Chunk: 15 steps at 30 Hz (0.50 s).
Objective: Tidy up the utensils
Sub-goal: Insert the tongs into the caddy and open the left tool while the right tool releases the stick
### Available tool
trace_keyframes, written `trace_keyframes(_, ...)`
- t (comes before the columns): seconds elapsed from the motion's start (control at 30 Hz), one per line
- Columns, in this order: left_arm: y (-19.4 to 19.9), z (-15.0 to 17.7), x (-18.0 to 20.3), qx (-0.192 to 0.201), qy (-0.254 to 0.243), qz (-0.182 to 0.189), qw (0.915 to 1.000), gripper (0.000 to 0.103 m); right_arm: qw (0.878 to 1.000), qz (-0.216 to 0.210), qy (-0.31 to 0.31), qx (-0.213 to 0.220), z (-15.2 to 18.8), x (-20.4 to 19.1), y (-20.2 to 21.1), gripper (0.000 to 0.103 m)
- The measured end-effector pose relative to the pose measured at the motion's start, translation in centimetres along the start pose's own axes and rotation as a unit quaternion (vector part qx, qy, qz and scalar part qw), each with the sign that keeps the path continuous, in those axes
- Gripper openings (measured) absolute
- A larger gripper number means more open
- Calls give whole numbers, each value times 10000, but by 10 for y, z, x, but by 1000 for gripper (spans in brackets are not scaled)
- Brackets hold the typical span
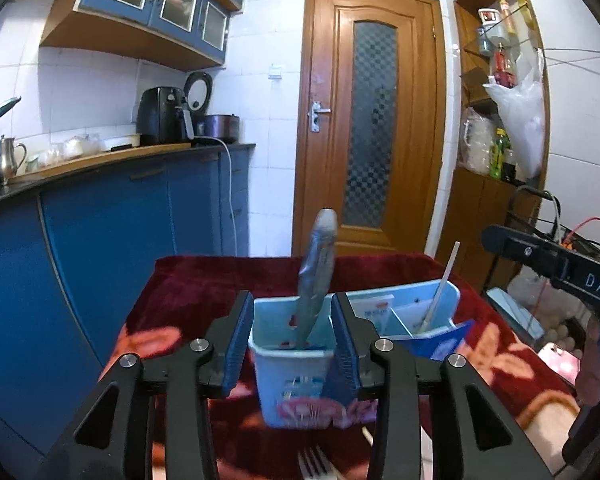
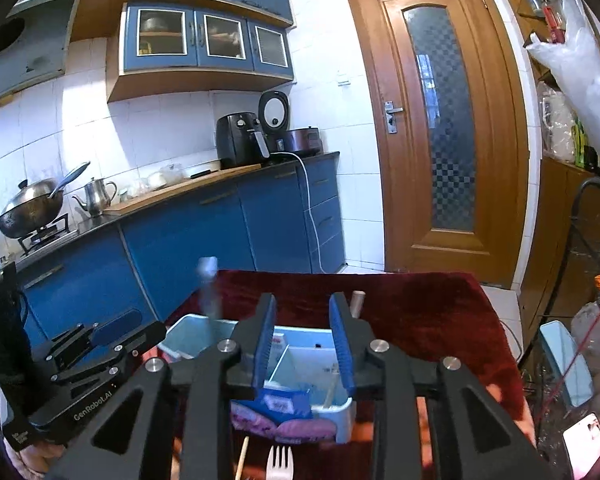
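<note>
A light-blue plastic caddy (image 1: 292, 380) with several compartments stands on the red cloth. A grey-handled utensil (image 1: 316, 272) leans upright in its left compartment. A pale chopstick (image 1: 440, 288) stands in the right compartment beside a blue packet (image 1: 444, 344). My left gripper (image 1: 292, 308) is open, its pads either side of the caddy's left end and pressing on nothing. In the right wrist view my right gripper (image 2: 304, 312) hangs open over the caddy (image 2: 192, 324), apart from the chopstick tip (image 2: 356, 304). A white plastic fork (image 2: 280, 464) and another chopstick (image 2: 242, 460) lie on the cloth in front.
The red flowered cloth (image 1: 188, 280) covers a small table. Blue kitchen cabinets (image 1: 100, 240) run along the left, with a wooden door (image 1: 372, 120) behind. A pink phone (image 2: 584, 436) lies at the table's right edge. The other gripper (image 2: 112, 340) sits at the left.
</note>
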<state>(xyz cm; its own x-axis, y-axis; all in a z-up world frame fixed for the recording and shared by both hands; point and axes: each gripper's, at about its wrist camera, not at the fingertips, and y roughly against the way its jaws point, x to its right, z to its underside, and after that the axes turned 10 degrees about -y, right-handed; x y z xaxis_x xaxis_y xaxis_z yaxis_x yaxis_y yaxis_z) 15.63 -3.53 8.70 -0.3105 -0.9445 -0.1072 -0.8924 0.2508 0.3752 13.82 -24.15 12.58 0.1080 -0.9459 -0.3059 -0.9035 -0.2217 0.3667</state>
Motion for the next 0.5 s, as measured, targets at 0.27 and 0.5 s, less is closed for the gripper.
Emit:
trace_keyframes(0.27,36,3,5,-438,-54,159,9989,41,9986,47,18,-519,16,-6,31,31)
trace_keyframes(0.5,53,14,11,-801,-143,300,9962,41,9936,165,-156,-1106,42,4,42,31)
